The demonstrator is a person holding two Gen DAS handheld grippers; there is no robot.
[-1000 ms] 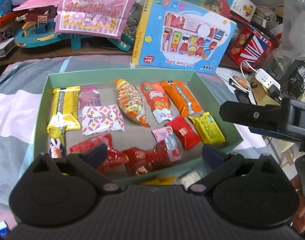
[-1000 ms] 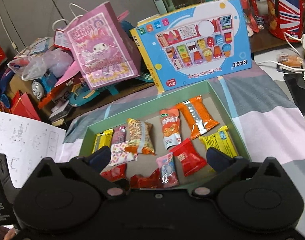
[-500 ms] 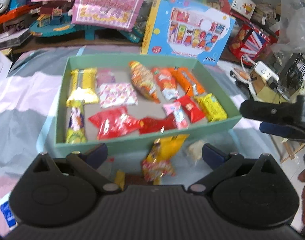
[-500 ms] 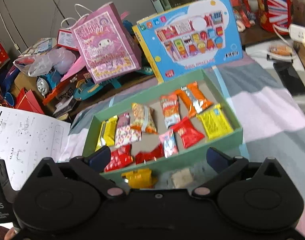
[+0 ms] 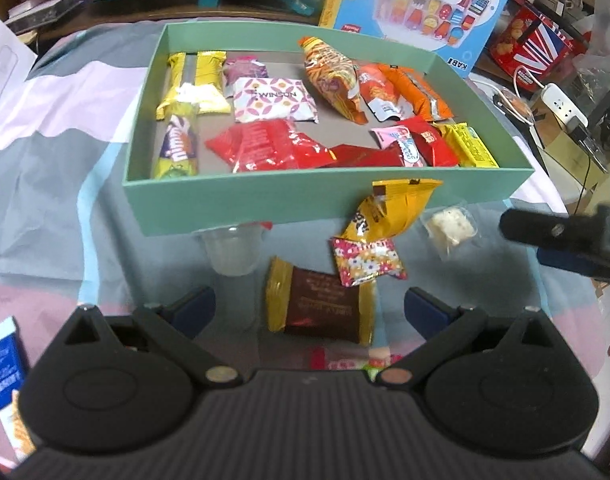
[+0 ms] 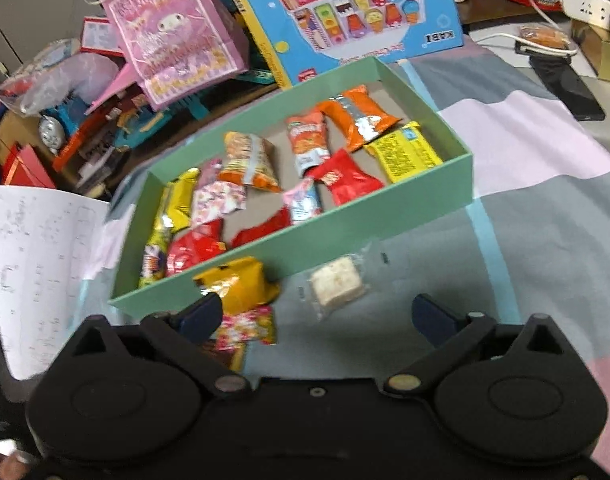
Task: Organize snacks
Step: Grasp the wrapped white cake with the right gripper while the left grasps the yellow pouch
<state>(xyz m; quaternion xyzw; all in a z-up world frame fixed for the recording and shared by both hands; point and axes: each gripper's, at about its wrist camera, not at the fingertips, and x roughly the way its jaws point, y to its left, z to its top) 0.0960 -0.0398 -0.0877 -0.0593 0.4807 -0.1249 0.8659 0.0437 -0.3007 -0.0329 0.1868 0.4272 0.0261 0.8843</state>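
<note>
Jaws of the left gripper (image 5: pixel 309 308) stand wide apart with nothing clamped; a brown chocolate packet with gold ends (image 5: pixel 320 305) lies on the cloth between the two blue-tipped fingers, untouched by either pad. The right gripper (image 6: pixel 319 318) is likewise spread wide and empty, though its jaws have just been closing a little; no snack sits between them, and its left fingertip overlaps a floral candy wrapper (image 6: pixel 247 326) in the view without a visible grip. Just past the chocolate packet, that same floral wrapper rests against a crumpled yellow snack bag (image 5: pixel 389 210), which leans on the front wall of the green box (image 5: pixel 233 204). To the right of the yellow bag lies a clear-wrapped white square sweet (image 6: pixel 337 282), apart from the box. A small translucent plastic cup (image 5: pixel 233 250) stands at the foot of the box wall on the left. Everything sits on a grey, pink and white patterned cloth (image 6: pixel 525 208). Inside the box are many packets laid flat: yellow bars at the left, a pink-patterned Winson pouch (image 5: pixel 275 100), red packets in front, orange ones toward the back right. Beyond the box stand a blue toy ice cream shop carton (image 6: pixel 353 16) and a pink gift bag (image 6: pixel 173 36) amid toy clutter.
</note>
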